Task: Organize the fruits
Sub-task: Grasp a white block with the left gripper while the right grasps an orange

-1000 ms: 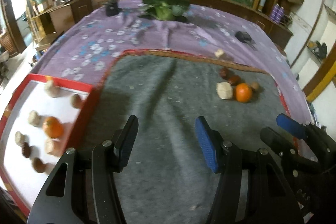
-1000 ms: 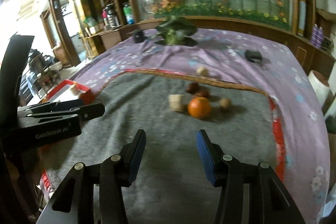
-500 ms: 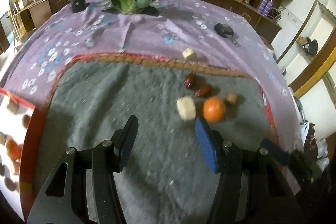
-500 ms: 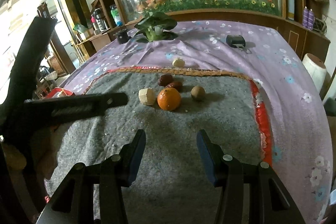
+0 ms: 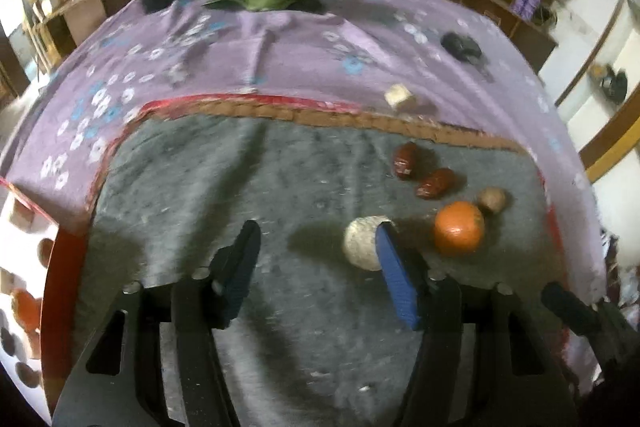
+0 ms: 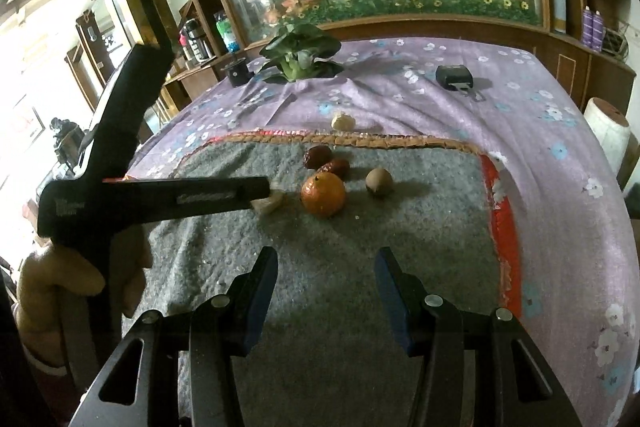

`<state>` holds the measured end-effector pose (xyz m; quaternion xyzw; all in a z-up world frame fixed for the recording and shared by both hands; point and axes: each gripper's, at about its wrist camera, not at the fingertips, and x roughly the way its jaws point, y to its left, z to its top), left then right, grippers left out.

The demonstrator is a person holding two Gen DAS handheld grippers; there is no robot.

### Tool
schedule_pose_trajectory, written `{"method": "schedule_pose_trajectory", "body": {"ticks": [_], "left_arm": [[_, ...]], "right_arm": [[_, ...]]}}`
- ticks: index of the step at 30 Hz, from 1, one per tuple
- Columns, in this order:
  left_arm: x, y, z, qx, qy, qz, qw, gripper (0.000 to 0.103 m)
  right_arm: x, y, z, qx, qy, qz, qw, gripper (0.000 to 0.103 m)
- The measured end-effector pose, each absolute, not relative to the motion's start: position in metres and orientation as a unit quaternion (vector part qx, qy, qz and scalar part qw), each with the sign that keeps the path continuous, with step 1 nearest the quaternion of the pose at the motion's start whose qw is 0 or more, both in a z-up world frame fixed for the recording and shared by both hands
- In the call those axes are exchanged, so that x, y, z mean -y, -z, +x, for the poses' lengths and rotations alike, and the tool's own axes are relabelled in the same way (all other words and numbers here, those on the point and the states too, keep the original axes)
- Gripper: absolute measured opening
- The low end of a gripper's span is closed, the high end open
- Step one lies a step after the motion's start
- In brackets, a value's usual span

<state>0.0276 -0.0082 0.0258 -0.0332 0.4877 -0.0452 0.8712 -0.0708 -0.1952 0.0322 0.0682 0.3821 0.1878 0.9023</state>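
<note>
The pale round fruit piece [image 5: 362, 243] is being reached by the opening, empty left gripper [image 5: 316, 259]; it must be centred next, then pinched. The right gripper [image 6: 326, 279] is spread, empty

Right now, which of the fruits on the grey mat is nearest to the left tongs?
The pale, cream-coloured lumpy fruit: it lies right against the blue finger of the opening left tongs; the others lie farther right.

Both wrist views look obliquely down along their fingers, close above the grey mat [image 5: 248, 187], sharing the orange [image 5: 459, 228] [image 6: 323, 195].
</note>
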Motion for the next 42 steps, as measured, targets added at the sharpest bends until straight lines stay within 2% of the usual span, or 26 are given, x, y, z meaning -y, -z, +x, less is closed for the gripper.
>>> {"method": "schedule_pose_trajectory", "body": {"ticks": [6,19,21,22,23,24,38,39,41,42], "left_arm": [[-0.007,-0.027,0.015,-0.489,0.054,-0.035,0.87,0.06],[0.041,-0.017,0.025,-0.492,0.121,0.022,0.862,0.06],[0.041,-0.013,0.03,-0.49,0.12,0.022,0.863,0.056],[0.04,-0.012,0.03,-0.487,0.116,0.025,0.865,0.044],[0.038,-0.013,0.029,-0.481,0.112,0.033,0.869,0.038],[0.036,-0.014,0.029,-0.479,0.126,0.025,0.868,0.029],[0.006,-0.035,0.001,-0.46,0.1,0.012,0.882,0.028],[0.004,-0.035,0.0,-0.46,0.097,0.012,0.882,0.028],[0.0,-0.034,-0.004,-0.46,0.09,0.013,0.883,0.028],[-0.001,-0.033,-0.004,-0.46,0.088,0.013,0.883,0.028]], "right_arm": [[0.192,-0.029,-0.066,-0.387,-0.196,0.074,0.898,0.049],[0.192,-0.027,-0.064,-0.393,-0.193,0.067,0.897,0.049],[0.191,-0.027,-0.062,-0.394,-0.193,0.064,0.896,0.049],[0.19,-0.027,-0.061,-0.395,-0.193,0.062,0.896,0.049],[0.189,-0.026,-0.059,-0.395,-0.193,0.06,0.896,0.049],[0.188,-0.026,-0.057,-0.397,-0.192,0.056,0.896,0.049],[0.152,-0.015,0.006,-0.414,-0.178,0.016,0.893,0.049],[0.151,-0.013,0.009,-0.415,-0.18,0.018,0.892,0.048],[0.148,-0.009,0.013,-0.422,-0.18,0.014,0.889,0.035],[0.147,-0.008,0.011,-0.42,-0.176,0.01,0.89,0.034]]}}
